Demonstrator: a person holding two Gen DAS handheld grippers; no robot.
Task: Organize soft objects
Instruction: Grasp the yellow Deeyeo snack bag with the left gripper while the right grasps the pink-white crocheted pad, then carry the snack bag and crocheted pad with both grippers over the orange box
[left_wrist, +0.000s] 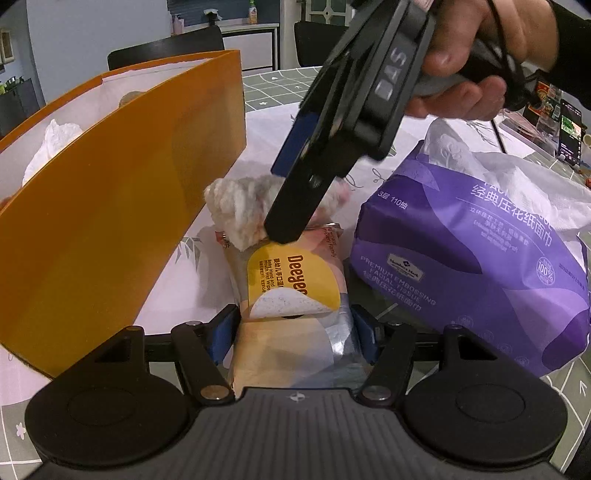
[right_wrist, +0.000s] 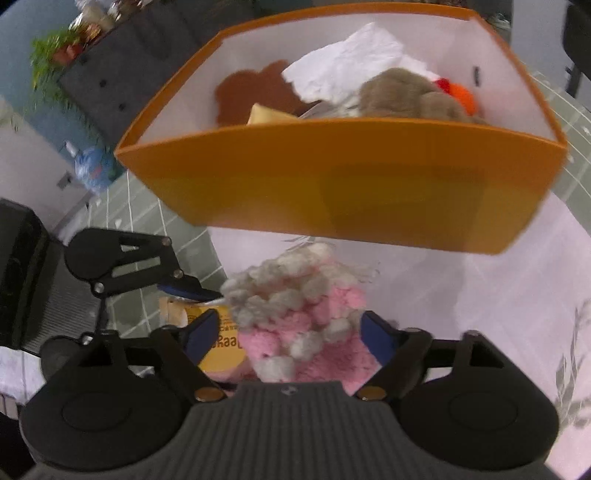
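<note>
Left gripper (left_wrist: 295, 328) clamped on a pack of wet wipes (left_wrist: 291, 291), blue pads pressed against both of its sides, the pack lying on the pale tablecloth (left_wrist: 229, 177) with its yellow label flap peeled partly up. Just beyond the pack, a fluffy pink-and-white knitted cloth (left_wrist: 236, 210) resting against its far end, near the foot of the orange box (left_wrist: 110, 229). Right gripper (left_wrist: 291, 206) reaching down from above in the left wrist view, held by a hand (left_wrist: 484, 55) in a dark sleeve, its black finger tip over the meeting point of cloth and wipes. Seen from the right wrist, right gripper (right_wrist: 291, 332) with jaws standing wide apart, the knitted cloth (right_wrist: 299, 314) lying between the blue pads; the right pad close against the pink fabric, a gap on the left side, no squeeze visible. Frame blurred, so contact at the right pad hard to judge. Wet wipes (right_wrist: 218, 339) peeking out yellow under the cloth at left, with the left gripper (right_wrist: 192, 288) beside them. Orange box (right_wrist: 343, 184) straight ahead, white inside, already holding white tissue (right_wrist: 343, 66), a brown plush toy (right_wrist: 402, 92) with something orange (right_wrist: 461, 94) beside it, and a brown flat piece (right_wrist: 251, 92). To the right of the wipes, a purple tissue pack (left_wrist: 469, 266) with white sheets spilling from its top.
</note>
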